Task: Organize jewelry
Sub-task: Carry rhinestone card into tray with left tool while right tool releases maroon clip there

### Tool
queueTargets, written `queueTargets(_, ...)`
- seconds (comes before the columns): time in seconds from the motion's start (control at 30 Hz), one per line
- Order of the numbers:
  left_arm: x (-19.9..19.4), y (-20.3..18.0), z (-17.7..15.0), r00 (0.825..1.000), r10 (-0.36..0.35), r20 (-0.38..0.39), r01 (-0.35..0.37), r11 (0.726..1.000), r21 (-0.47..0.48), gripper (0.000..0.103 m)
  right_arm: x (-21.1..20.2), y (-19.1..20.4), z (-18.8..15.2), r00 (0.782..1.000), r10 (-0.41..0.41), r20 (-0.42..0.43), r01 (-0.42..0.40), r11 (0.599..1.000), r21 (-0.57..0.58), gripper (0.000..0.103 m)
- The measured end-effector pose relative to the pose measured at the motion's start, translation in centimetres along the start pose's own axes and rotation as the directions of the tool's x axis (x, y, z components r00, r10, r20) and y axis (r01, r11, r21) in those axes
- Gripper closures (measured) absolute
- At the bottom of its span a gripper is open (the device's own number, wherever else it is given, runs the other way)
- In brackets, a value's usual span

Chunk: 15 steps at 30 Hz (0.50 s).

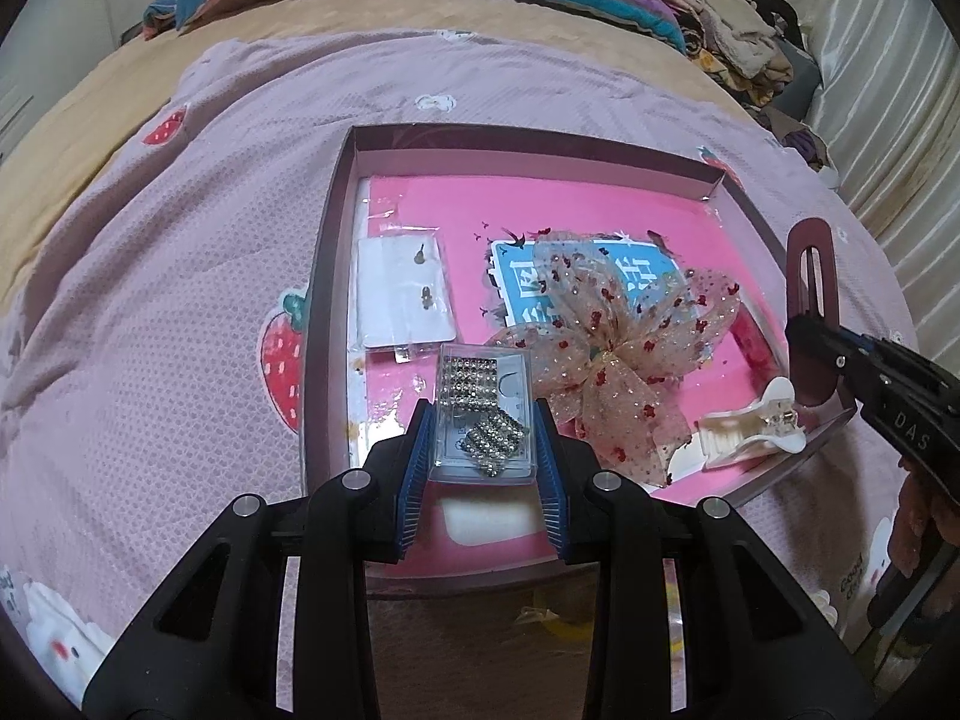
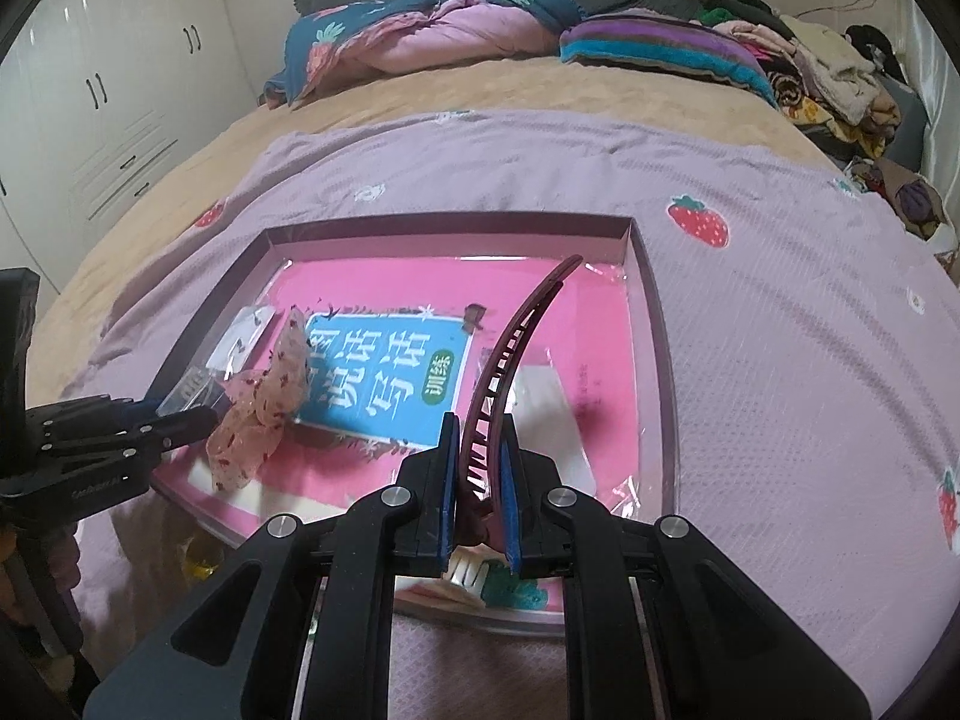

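Pinched between my left tongs [image 1: 483, 450] is a small clear box [image 1: 485, 414] of sparkly jewelry, held over the near end of the tray [image 1: 327, 276], with a card of earrings [image 1: 403, 294], a glittery bow [image 1: 624, 354] and a white claw clip [image 1: 753, 429] lying close by. From my right tongs [image 2: 477, 480], pressed tight on a long dark red hair clip [image 2: 516, 354], I see that clip sticking up over the tray's pink floor, and only here does the blue book title [image 2: 384, 372] show whole, since the bow covers it on the left side.

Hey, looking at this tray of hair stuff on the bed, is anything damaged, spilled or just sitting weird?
Nothing is spilled. The pink liner of the tray looks worn: along its near left edge the colour has peeled away in ragged white patches. The tray's near end also juts past the bed edge.
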<state>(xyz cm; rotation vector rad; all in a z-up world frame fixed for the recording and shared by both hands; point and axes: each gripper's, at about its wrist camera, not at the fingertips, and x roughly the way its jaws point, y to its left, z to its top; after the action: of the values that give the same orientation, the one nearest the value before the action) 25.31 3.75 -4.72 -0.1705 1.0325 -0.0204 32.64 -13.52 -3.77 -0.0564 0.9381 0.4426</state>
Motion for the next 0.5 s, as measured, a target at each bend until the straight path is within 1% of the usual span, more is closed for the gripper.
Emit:
queueTargets(0.13, 0.1, -0.1, 0.1, 1.000, -0.001, -0.002, 0.001, 1.000, -0.001, 0.079, -0.4, -0.1, -0.3, 1.000, 0.016, -0.001, -0.016, 1.000, 0.016, 0.090)
queueTargets(0.17, 0.1, -0.1, 0.1, 1.000, -0.002, -0.002, 0.002, 1.000, -0.001, 0.079, -0.5, -0.2, -0.4, 1.000, 0.021, -0.002, -0.021, 1.000, 0.020, 0.087)
queueTargets(0.2, 0.1, -0.1, 0.0, 1.000, -0.002, -0.003, 0.002, 1.000, 0.000, 0.079, -0.7, -0.2, -0.5, 1.000, 0.025, -0.001, -0.025, 0.999, 0.023, 0.081)
queueTargets(0.27, 0.1, -0.1, 0.0, 1.000, -0.003, -0.004, 0.003, 1.000, -0.001, 0.079, -1.3, -0.3, -0.7, 1.000, 0.030, 0.004, -0.030, 0.999, 0.030, 0.073)
queueTargets(0.33, 0.0, -0.1, 0.0, 1.000, -0.001, -0.002, 0.001, 1.000, -0.001, 0.079, -1.8, -0.4, -0.8, 1.000, 0.027, 0.012, -0.027, 0.999, 0.034, 0.070)
queueTargets(0.4, 0.0, -0.1, 0.0, 1.000, -0.003, -0.001, 0.003, 1.000, -0.002, 0.079, -2.7, -0.6, -0.9, 0.999, 0.030, 0.024, -0.031, 0.999, 0.039, 0.061)
queueTargets(0.5, -0.2, -0.2, 0.1, 1.000, -0.002, 0.002, 0.002, 1.000, 0.001, 0.079, -4.3, -0.7, -1.1, 0.998, 0.029, 0.054, -0.032, 0.998, 0.046, 0.054)
